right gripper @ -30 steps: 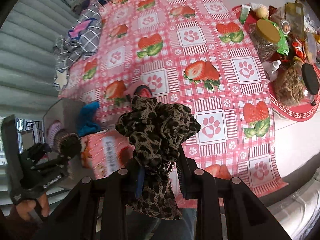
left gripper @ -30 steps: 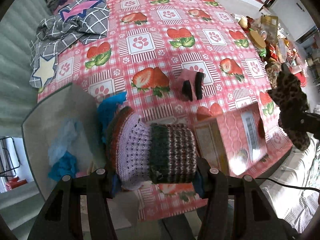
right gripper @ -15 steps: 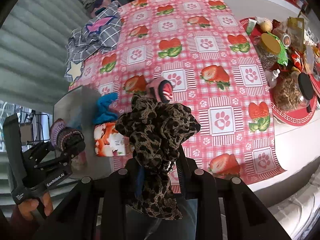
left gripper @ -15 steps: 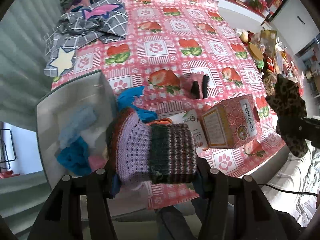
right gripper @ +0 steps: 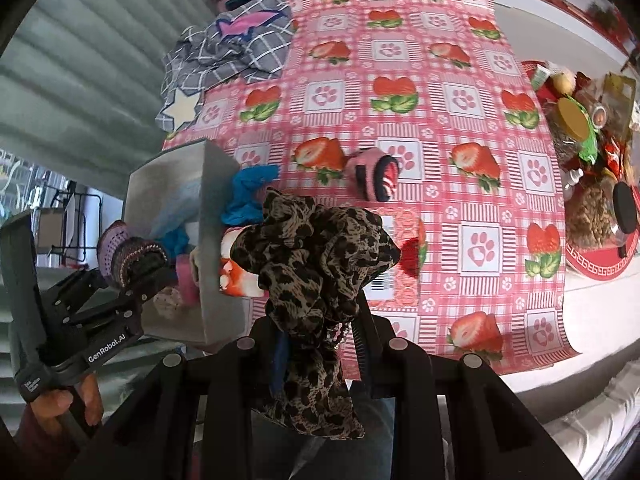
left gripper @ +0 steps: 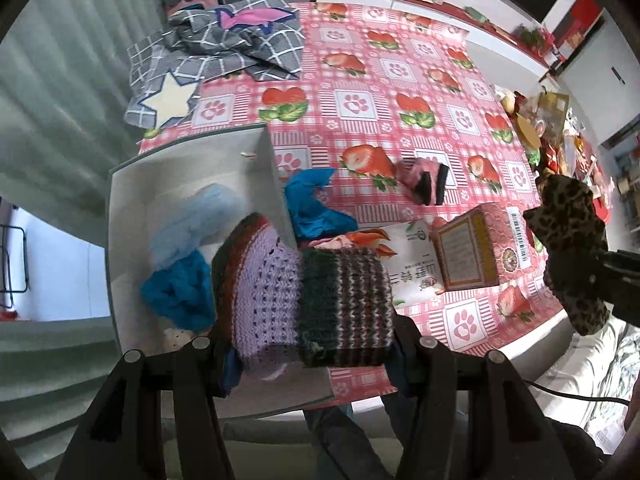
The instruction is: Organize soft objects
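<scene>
The left gripper [left gripper: 310, 346] is clamped on a knit piece [left gripper: 304, 300], lilac at one end and dark-striped at the other; its long axis runs crosswise between the jaws, held above the near corner of a grey bin [left gripper: 132, 208]. In the right wrist view that gripper's body reads "GenRobot.AI", gripped by a hand [right gripper: 76, 396]. The right gripper [right gripper: 318, 344] is squeezed tight on a leopard cloth [right gripper: 316, 256], which bunches above the jaws and hangs below them, its length roughly upright in the view.

In the bin lie pale blue and teal cloths [left gripper: 180, 288]. Just beside its wall, on the strawberry-and-paw tablecloth [left gripper: 360, 104], lies another teal cloth [left gripper: 316, 208], then a white pack [left gripper: 408, 264] with printed characters too small to read, and a pink box [left gripper: 476, 248] with a barcode and a text panel, unreadable. Farther on sits a pink-and-black roll [left gripper: 424, 178]. At the far corner lies a grey checked cloth [left gripper: 236, 48] with star shapes. Jars and packets [right gripper: 588, 148] crowd the table's right edge.
</scene>
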`<state>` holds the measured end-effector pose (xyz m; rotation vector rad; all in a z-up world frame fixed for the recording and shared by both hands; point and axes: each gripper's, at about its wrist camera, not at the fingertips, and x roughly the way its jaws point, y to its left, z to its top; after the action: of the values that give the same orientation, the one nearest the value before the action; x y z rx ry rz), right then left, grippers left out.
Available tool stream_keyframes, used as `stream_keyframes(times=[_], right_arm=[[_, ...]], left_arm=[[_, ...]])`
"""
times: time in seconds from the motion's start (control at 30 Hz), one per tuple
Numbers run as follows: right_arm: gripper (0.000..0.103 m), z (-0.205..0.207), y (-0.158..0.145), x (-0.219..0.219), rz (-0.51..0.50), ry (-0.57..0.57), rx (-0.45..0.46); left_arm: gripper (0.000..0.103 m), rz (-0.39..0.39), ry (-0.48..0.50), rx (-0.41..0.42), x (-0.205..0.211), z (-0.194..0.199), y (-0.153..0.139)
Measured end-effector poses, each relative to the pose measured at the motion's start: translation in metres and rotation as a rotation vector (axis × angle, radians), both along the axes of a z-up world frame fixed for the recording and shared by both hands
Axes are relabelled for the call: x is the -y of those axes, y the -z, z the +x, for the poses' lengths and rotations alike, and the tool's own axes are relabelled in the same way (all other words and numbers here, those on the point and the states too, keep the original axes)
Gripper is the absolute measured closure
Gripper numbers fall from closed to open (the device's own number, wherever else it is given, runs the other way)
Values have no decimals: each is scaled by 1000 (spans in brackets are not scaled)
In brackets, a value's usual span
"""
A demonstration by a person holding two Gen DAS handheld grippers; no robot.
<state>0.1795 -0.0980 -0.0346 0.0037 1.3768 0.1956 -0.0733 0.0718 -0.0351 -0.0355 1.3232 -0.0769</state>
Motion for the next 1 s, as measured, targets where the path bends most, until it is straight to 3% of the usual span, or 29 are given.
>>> stream_keyframes(times=[1.0], right_arm=[[73,6,24,-97,-41,-209,-65]], left_arm=[[43,-19,-193,-10,-82,-31,8]])
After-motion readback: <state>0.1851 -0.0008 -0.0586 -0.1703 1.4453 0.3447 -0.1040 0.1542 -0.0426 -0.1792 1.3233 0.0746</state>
